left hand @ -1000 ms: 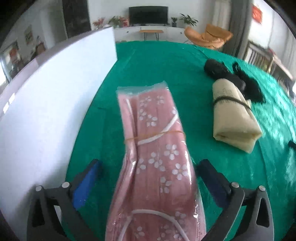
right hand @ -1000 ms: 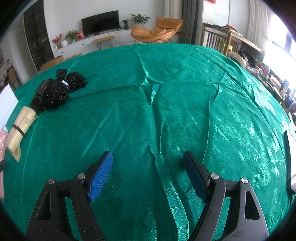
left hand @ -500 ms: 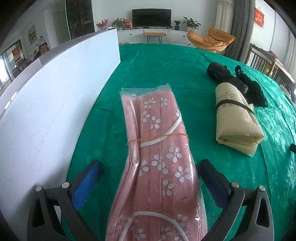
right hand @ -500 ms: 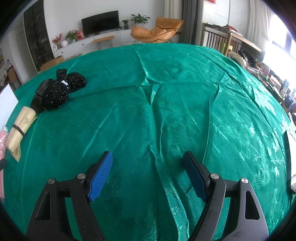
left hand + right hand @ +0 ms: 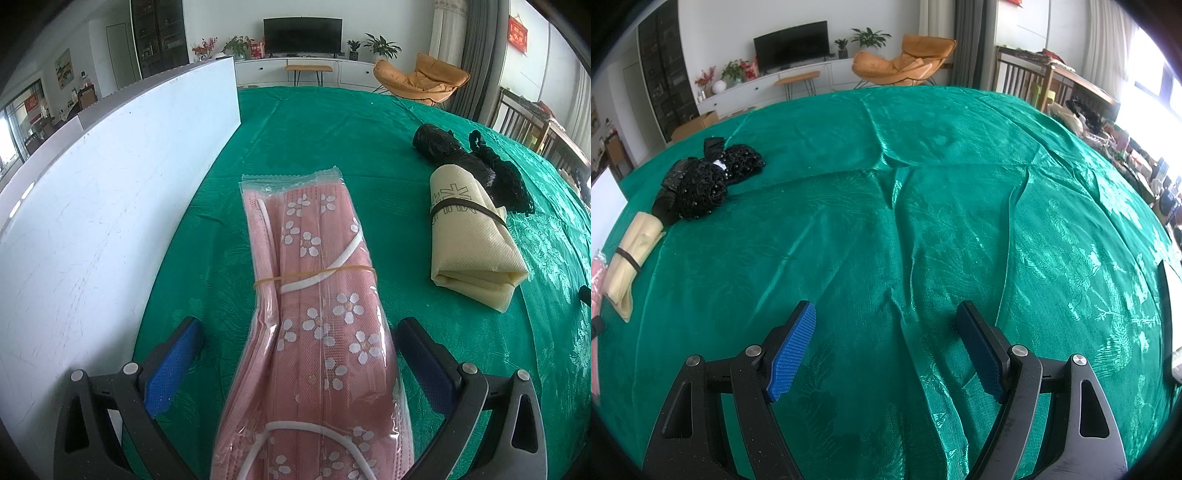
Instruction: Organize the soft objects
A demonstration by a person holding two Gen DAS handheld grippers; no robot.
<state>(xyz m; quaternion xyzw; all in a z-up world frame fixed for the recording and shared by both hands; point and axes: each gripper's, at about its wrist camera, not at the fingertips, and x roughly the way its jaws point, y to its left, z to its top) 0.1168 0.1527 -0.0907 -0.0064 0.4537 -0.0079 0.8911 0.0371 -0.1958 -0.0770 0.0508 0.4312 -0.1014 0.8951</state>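
My left gripper (image 5: 295, 354) hangs with fingers spread wide on either side of a clear-wrapped pack of pink floral face masks (image 5: 317, 295), which lies flat on the green-clothed table (image 5: 325, 133) beside a white board (image 5: 110, 206). Neither pad touches the pack. My right gripper (image 5: 886, 350) hovers over bare cloth well away, its fingers likewise apart and holding nothing. To the right of the pack lie a cream folded fabric bag (image 5: 472, 251) bound with a dark band and, touching its far end, a black beaded bundle (image 5: 480, 166). I judge the slick wrapper the main risk: a pinch on it could slide or buckle the pack, and the rubber band (image 5: 314, 275) could snag. The pack's near end is cut off below the frame, and I cannot make out what the black bundle is.
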